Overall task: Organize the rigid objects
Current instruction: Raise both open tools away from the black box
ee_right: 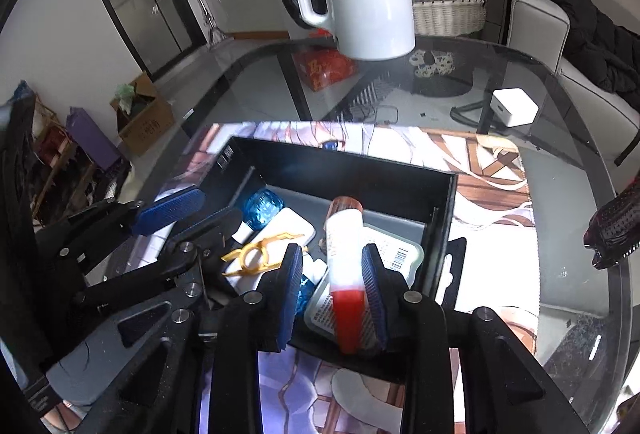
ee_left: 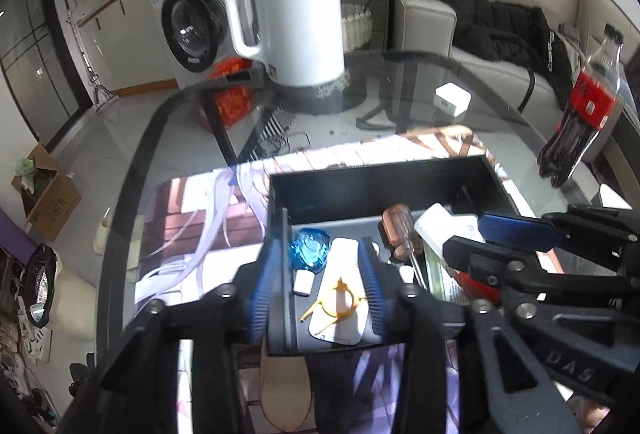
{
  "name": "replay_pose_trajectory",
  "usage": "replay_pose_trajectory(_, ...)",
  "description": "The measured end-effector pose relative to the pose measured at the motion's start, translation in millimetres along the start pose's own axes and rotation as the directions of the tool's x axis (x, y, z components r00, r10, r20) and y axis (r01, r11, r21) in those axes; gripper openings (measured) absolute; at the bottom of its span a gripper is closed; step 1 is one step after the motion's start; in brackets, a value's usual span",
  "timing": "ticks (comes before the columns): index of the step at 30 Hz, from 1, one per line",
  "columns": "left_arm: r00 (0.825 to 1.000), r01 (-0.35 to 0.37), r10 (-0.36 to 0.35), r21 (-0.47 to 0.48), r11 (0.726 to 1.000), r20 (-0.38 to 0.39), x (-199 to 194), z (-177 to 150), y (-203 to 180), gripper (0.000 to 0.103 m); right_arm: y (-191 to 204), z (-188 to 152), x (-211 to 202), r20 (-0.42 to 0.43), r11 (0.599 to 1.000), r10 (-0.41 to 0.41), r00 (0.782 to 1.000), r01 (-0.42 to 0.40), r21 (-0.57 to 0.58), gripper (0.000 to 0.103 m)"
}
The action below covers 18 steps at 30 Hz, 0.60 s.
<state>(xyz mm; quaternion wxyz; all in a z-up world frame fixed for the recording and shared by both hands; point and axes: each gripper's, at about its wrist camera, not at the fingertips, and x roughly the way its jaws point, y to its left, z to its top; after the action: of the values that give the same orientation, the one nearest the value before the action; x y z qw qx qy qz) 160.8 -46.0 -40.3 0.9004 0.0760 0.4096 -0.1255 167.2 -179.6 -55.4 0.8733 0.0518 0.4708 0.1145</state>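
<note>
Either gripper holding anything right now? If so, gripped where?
The right gripper brackets the red end of the tube above the box, but contact can't be confirmed. The left gripper is open, holding nothing.

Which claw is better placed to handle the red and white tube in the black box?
Right. The right claw already straddles the red-and-white tube inside the black box, one finger against it. The left claw hangs open over the white card, on the box's other side.
</note>
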Motion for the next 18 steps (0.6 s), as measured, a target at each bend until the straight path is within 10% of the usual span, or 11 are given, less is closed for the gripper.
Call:
replay_pose_trajectory(13,0.953,0.017,-0.004,-0.039,0.999,0.302,-68,-30,7,0.05,1,-39,-79,0.375,0.994,-0.068,0.925,0.028,0.11,0.088)
replay_pose_trajectory(18,0.892,-0.119,0.18,-0.17,0.978,0.414,-83,-45,14,0.09,17,-50,-89,0.476,0.995,-0.104,0.873,0.092,0.049,0.093)
